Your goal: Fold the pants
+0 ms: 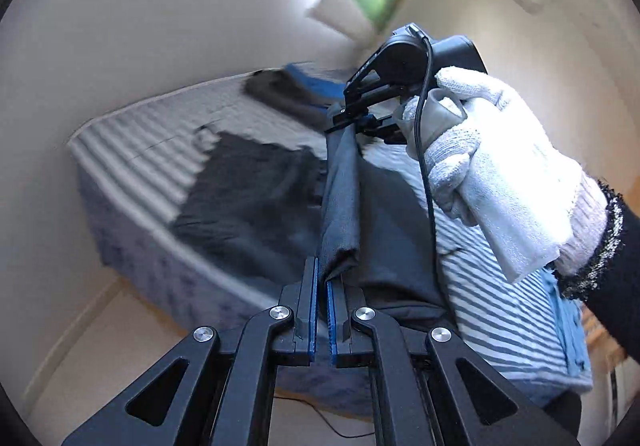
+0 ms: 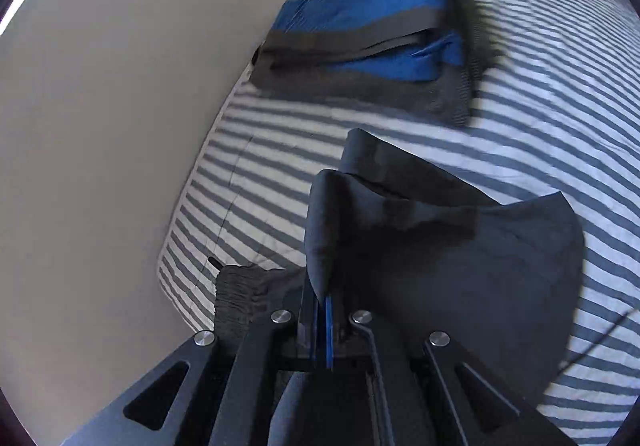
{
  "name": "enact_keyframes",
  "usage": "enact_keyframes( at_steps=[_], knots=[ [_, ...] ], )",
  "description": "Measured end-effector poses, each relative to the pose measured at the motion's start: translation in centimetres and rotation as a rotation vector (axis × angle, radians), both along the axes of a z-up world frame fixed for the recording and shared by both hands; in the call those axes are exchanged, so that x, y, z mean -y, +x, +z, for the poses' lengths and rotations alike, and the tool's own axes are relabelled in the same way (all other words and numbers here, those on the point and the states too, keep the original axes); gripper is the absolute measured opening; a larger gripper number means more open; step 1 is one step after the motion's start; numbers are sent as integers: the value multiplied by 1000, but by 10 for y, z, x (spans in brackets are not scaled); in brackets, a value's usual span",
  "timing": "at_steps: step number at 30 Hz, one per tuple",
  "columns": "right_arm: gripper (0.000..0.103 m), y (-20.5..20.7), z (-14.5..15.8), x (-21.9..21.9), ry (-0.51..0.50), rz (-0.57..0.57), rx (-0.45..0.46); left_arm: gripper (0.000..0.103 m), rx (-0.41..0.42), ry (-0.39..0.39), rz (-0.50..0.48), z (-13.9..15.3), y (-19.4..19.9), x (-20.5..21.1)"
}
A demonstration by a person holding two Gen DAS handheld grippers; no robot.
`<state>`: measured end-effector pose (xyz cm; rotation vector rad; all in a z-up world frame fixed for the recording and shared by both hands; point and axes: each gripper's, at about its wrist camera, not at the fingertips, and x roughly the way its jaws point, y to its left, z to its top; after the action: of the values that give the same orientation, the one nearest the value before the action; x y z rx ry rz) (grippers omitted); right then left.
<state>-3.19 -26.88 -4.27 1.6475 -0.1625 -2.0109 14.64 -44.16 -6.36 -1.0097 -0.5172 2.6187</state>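
Above the bed [image 1: 120, 150], with its blue-and-white striped cover, the dark grey pants [image 1: 340, 206] hang stretched between two grippers. The left gripper [image 1: 322, 310] has its blue-padded fingers pressed together on one edge of the cloth, and the fabric runs up from there as a taut band to the right gripper [image 1: 352, 114], which pinches the other end; a white-gloved hand [image 1: 492, 166] holds that tool, and a black cable trails down past the glove. The rest of the pants droops onto the mattress. From the right wrist view, the right gripper [image 2: 325, 310] shows the fabric folded over its closed fingers. Farther up the bed, near the wall, lies a folded stack of blue and grey clothes [image 2: 372, 38], well apart from the pants.
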Motion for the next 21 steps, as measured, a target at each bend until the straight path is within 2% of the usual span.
enact_keyframes(
  at_steps=[4, 7, 10, 12, 13, 15, 18, 21],
  knots=[
    [3, 7, -16, 43, 32, 84, 2, 3, 34, 41, 67, -14, -6, 30],
    [12, 2, -24, 69, 47, 181, 17, 4, 71, 67, 118, -22, -8, 48],
    [17, -5, -16, 62, -9, 187, 61, 10, 130, 83, 126, -30, -14, 57],
    [19, -4, 3, 44, -91, 205, 63, 15, 140, 73, 130, -31, -15, 57],
    [20, -2, 14, 31, -124, 212, 56, 23, 140, 53, 135, -29, -13, 57],
    [21, 7, 37, -6, -184, 222, 23, 26, 117, 18, 162, -21, -5, 61],
    [23, 23, 59, -61, -214, 234, -32, 26, 75, -13, 172, -1, 6, 65],
    [23, 67, 58, -123, -184, 238, -78, 30, 49, -54, 124, 20, 4, 60]
  ],
)
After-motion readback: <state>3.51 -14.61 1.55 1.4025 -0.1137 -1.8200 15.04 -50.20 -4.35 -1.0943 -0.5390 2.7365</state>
